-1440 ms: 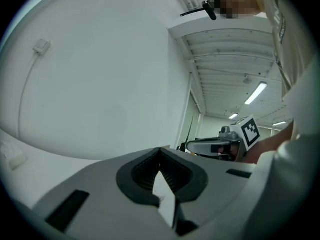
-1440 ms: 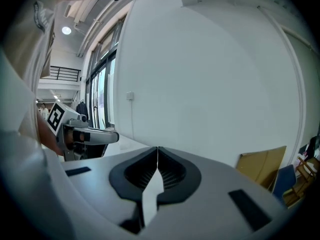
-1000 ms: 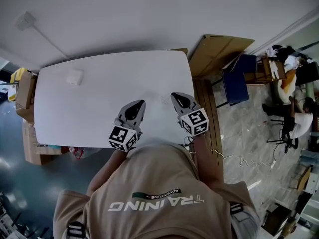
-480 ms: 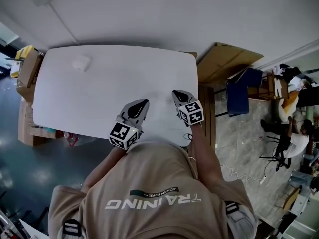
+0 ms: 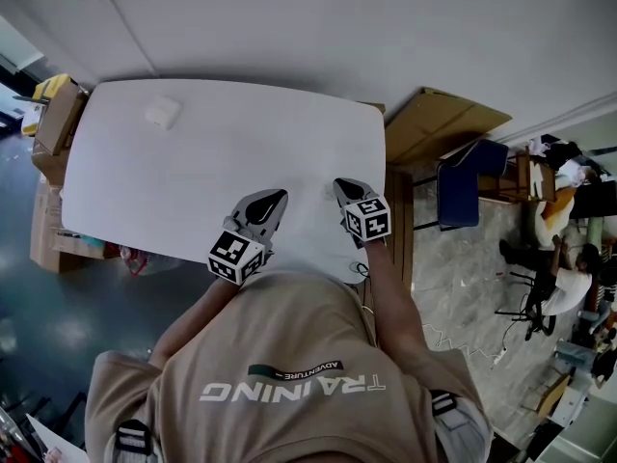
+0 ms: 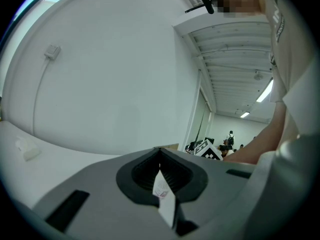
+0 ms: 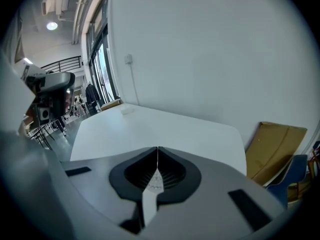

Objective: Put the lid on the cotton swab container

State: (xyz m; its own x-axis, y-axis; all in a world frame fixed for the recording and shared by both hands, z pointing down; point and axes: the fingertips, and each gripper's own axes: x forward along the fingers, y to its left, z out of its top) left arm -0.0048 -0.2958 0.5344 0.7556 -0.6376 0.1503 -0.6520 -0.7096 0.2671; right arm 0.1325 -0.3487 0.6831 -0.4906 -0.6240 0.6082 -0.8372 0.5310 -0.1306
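White desk [image 5: 193, 172] carries one small item at the far left corner, presumably the cotton swab container [image 5: 162, 112]; lid not discernible. Left gripper [image 5: 278, 199] and right gripper [image 5: 341, 185] sit at the near edge, jaws fully closed on nothing, so the task looks unstarted.

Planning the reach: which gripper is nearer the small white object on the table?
The left gripper; the small white object lies toward the table's far left corner.

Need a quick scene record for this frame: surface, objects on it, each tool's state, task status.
surface: white rectangular table
on table: one small white boxy object, far left corner; too small to identify
left tool: jaws together, empty, over table's near part
right tool: jaws together, empty, over table's near part
beside table: brown cardboard sheet, blue chair
task: not under way
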